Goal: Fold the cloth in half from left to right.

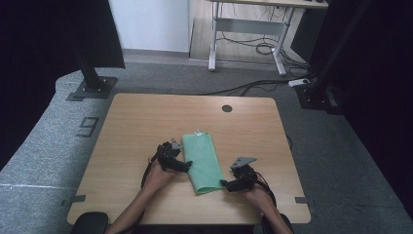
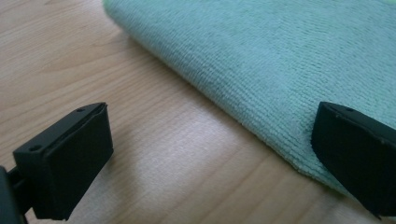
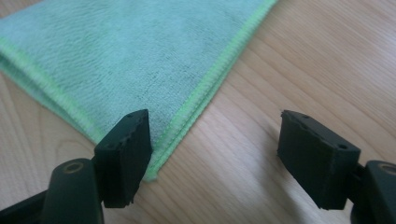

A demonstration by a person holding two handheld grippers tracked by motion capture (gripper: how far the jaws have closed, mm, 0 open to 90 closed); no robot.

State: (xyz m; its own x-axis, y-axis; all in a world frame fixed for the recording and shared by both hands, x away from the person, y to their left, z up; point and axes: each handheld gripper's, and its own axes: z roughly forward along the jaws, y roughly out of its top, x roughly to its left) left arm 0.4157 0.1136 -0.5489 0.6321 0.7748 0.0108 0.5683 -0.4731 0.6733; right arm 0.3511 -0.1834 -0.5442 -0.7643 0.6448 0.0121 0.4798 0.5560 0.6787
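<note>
- High view: a folded green cloth [image 1: 203, 163] lies at the lower middle of the frame on the wooden table [image 1: 146, 122], its long axis running from upper left to lower right, slightly tilted. A small white tag [image 1: 198, 132] sits at its upper end; any writing on it is too small to read. The left gripper [image 1: 182, 165] sits at the cloth's left long edge, the right gripper [image 1: 228, 184] at its lower right corner. Both are just beside the cloth, so neither hand is clearly nearer. On the grey floor at left, a dark mark [image 1: 87, 126] reads like a "9".
- Left gripper view: the jaws stand wide apart with nothing pinched. The cloth [image 2: 280, 65] fills the upper right; its rounded folded edge runs diagonally between the jaws, and the right-hand jaw overlaps the fabric while the left-hand one is over bare wood.
- Right gripper view: the jaws are open fairly wide, gripping nothing. The cloth's [image 3: 130, 60] stitched corner points to the lower middle, just beside the left-hand jaw; the right-hand jaw is well apart over wood. A pinch here would, I judge, need a shift towards the left of the frame.
</note>
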